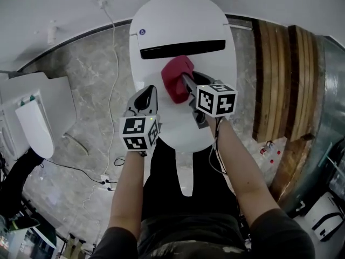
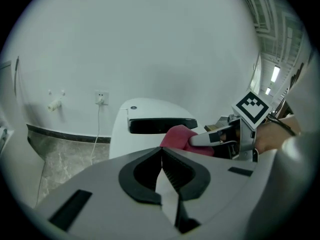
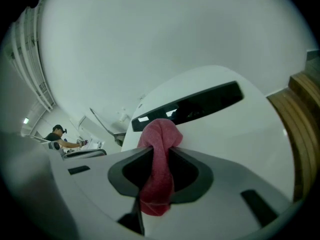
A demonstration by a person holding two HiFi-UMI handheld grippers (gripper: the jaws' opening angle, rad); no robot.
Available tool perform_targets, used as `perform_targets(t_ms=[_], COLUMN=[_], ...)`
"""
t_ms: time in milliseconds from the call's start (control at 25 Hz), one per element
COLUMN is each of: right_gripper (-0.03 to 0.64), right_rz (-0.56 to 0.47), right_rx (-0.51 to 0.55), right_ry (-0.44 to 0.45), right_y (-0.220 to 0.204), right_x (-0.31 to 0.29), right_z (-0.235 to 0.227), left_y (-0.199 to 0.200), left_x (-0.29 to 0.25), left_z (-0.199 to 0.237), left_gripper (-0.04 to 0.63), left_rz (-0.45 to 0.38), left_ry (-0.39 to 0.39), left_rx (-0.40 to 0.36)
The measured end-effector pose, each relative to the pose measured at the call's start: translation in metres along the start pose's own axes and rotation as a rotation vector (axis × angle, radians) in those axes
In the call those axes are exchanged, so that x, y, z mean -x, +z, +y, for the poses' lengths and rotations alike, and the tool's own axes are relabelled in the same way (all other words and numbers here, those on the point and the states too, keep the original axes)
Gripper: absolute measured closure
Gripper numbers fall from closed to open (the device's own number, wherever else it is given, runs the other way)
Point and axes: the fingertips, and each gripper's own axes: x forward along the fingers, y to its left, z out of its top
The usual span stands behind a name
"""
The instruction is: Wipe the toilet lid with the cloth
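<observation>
Two tools: my right tool (image 3: pixel 159 156) is clamped on the red cloth (image 1: pixel 175 73), which I judge soft and light, best held bunched; my left tool (image 2: pixel 162 156) is closed, empty.

The grey marble floor (image 1: pixel 81 74) bears the white toilet (image 1: pixel 183 26), a trailing cable (image 1: pixel 111 85) and a power strip (image 1: pixel 106 181).

You will find no legible text, brand name or number in any view. The only label-like mark is a round blue badge (image 1: pixel 142 31) on the white rear housing of the toilet (image 1: pixel 183 18); it is too small for you to read. The left marker cube (image 1: pixel 139 133) and the right marker cube (image 1: pixel 216 99) carry black-and-white square patterns only, with no characters.
</observation>
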Motion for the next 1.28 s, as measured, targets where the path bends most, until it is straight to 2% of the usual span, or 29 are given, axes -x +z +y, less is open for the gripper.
perform_targets(t_ms=[400,680,800,960,1120,1280], right_gripper=[0.531,0.531,0.531,0.532,0.532,0.531], right_rz=[-0.054,-0.074,-0.085,-0.098,-0.114,-0.087], right_rx=[-0.085,-0.139,-0.112,-0.080,-0.064,-0.047], right_ry=[-0.069,-0.103,-0.101,-0.043,0.017,0.083], right_y=[0.000,-0.007,-0.002,-0.001,-0.008,-0.031], right_x=[0.086,0.115,0.119,0.118,0.109,0.081], right_z=[-0.138,-0.186,-0.172,-0.125,-0.059,0.018], left_y=[-0.015,-0.030,-0.032,-0.026,-0.019,-0.023], left_x=[-0.042,-0.058,-0.053,-0.037,-0.008,0.028], left_z=[-0.116,-0.158,-0.156,-0.136,-0.109,-0.067], left_gripper=[0.588,0.588,0.588,0.588,0.588,0.588], left_rz=[0.010,0.022,0.024,0.008,-0.009,-0.015], left_ry=[-0.061,-0.081,-0.084,-0.074,-0.064,-0.038], left_rx=[-0.051,-0.042,-0.041,-0.039,-0.034,-0.013])
